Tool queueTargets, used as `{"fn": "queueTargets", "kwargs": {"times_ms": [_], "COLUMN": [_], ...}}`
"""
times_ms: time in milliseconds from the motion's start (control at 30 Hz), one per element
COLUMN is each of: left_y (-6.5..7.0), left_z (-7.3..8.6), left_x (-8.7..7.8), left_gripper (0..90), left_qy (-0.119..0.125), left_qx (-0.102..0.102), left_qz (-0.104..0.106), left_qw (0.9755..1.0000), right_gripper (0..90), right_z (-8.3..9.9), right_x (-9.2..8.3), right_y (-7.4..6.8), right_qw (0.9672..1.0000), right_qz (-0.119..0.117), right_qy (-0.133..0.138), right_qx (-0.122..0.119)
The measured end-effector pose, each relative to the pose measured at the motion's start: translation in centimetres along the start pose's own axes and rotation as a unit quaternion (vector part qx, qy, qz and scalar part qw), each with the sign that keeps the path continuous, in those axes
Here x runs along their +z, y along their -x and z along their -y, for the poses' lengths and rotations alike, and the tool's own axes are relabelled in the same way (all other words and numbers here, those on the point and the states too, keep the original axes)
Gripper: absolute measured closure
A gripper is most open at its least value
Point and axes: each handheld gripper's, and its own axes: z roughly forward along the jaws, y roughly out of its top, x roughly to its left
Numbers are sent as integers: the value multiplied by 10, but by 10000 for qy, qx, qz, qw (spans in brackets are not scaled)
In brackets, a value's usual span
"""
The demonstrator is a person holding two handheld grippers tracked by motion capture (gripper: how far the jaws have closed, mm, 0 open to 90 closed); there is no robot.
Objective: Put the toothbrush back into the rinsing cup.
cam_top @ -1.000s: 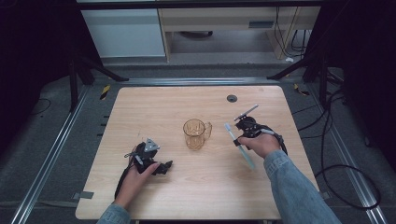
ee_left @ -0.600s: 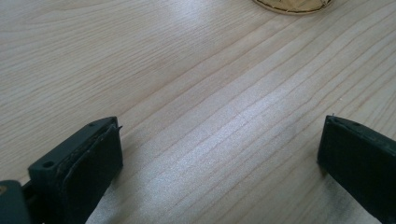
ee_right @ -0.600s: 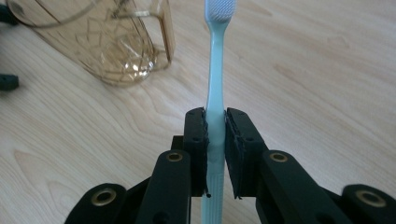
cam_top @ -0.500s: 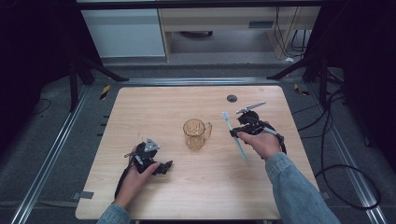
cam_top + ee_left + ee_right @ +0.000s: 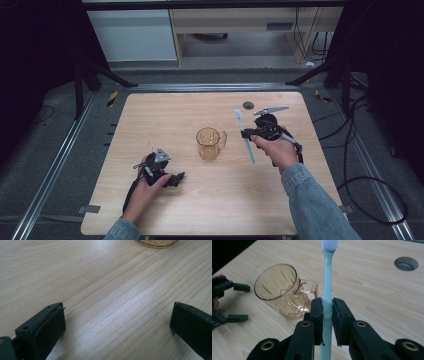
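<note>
Pale wood grain runs across the table [image 5: 165, 210], which stands on a dark floor with cables trailing off at the side. The right gripper [image 5: 327, 312] has its jaws clamped on the lower handle of a pale blue plastic toothbrush [image 5: 327, 287], white bristle head pointing away from the hand. A moment ago that brush lay lower and more slanted beside the hand; now it has been lifted and swung so its head reaches farther up the table, with the shaft held off the wood. Just to the left of those jaws, close but not touching, stands an amber see-through glass mug [image 5: 209, 143] with a handle, upright and empty as far as I can see. Beyond the jaws and to their right sits a small round grey hole cover [image 5: 406, 263] in the tabletop.

The left gripper [image 5: 172, 179] has not moved: it rests low on the table, jaws wide apart, nothing between them, the mug well ahead of it.

I'd judge the brush is being brought round to drop into the mug, handle first.
</note>
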Motion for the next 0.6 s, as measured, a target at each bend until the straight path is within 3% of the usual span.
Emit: {"fn": "queueTargets", "kwargs": {"times_ms": [300,600], "left_y": [0,0], "left_z": [0,0], "left_x": [0,0], "left_gripper": [0,0], "left_qy": [-1,-1], "left_qx": [0,2], "left_qz": [3,3], "left_qw": [10000,10000], "right_gripper": [791,792], "right_z": [-5,-6], "right_x": [-3,2], "right_y": [0,-1], "right_qw": [9992,9987], "right_qz": [-45,-2], "right_qy": [392,476], "right_qx": [103,187]}}
